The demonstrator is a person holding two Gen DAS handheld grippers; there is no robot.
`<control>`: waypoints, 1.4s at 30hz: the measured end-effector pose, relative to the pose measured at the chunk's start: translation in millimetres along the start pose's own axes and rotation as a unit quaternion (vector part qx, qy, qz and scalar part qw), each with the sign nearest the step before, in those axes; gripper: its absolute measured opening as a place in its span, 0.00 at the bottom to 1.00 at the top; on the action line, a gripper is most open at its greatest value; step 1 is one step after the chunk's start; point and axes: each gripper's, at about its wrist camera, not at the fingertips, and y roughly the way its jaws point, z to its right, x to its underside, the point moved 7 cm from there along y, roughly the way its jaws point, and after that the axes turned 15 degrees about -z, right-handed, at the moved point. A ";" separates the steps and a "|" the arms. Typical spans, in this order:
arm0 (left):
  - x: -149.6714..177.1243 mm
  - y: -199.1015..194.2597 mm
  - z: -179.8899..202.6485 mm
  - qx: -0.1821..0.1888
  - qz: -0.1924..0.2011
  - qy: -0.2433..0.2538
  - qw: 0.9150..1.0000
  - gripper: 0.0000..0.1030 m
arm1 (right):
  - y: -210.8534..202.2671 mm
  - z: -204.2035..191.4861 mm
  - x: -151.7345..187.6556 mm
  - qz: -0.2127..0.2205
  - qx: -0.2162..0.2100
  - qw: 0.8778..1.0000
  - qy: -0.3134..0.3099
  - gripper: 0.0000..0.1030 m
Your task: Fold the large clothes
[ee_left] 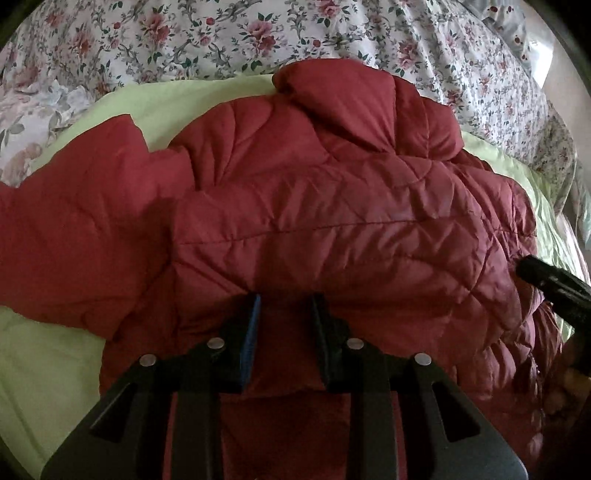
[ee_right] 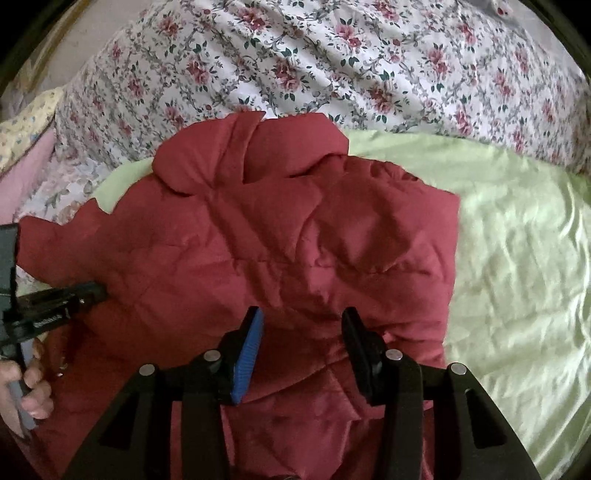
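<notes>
A dark red quilted jacket point(ee_left: 332, 206) lies spread on a pale green sheet point(ee_left: 48, 369) on the bed, with a floral bedcover point(ee_left: 221, 33) bunched along the far side; the left wrist view shows one sleeve point(ee_left: 74, 229) stretched out flat toward the left edge of the bed, and the collar point(ee_left: 343, 96) folded at the far end. The left gripper point(ee_left: 284, 306) hangs over the near part of the jacket, its jaws a narrow gap apart with red fabric seen between them, though whether the pads press on it cannot be told; the tip of the other tool enters at the right of this view. The right wrist view shows what the first does not: a wide bare stretch of green sheet point(ee_right: 517, 277) to the jacket's right, a straight folded edge of the jacket point(ee_right: 258, 240) on that side, and a hand point(ee_right: 33, 387) on the left tool's handle. The right gripper point(ee_right: 304, 321) stands moderately spread above the padded cloth, its blue pad point(ee_right: 247, 354) clear of the fabric.
</notes>
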 end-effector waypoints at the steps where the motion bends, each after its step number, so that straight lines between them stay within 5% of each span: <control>1: -0.1 1.1 -0.1 0.001 0.001 0.000 1.000 0.25 | 9.3 3.1 1.2 -0.015 0.009 1.000 0.003 0.45; 10: 4.2 -4.7 -10.1 0.042 0.001 -0.026 0.999 0.25 | 26.0 6.6 5.7 -0.032 0.010 0.999 0.003 0.45; 12: 8.1 -12.2 -16.3 0.059 0.002 -0.041 0.997 0.32 | 17.7 7.8 7.7 -0.030 -0.005 0.999 0.012 0.45; 15: 14.5 -24.5 -27.9 0.053 0.012 -0.056 0.997 0.40 | 2.2 5.2 11.8 -0.024 -0.018 0.999 0.016 0.45; 26: 31.1 -37.3 -73.9 0.062 0.017 -0.115 0.991 0.40 | -24.8 -23.2 31.9 -0.015 -0.050 0.999 -0.013 0.48; 30: 38.2 -44.3 -97.1 0.050 0.029 -0.139 0.989 0.53 | -28.0 -26.2 38.9 -0.019 -0.060 0.998 -0.011 0.48; 34: 45.6 -53.2 -133.5 0.030 0.047 -0.179 0.982 0.65 | -36.7 -28.9 46.9 -0.016 -0.071 0.997 -0.011 0.52; 36: 50.3 -57.9 -161.9 0.013 0.054 -0.214 0.975 0.81 | -41.1 -31.5 51.5 -0.015 -0.075 0.997 -0.014 0.53; 42: 56.8 -72.1 -250.5 -0.007 0.081 -0.312 0.947 0.81 | -53.8 -39.2 63.5 -0.012 -0.089 0.996 -0.021 0.53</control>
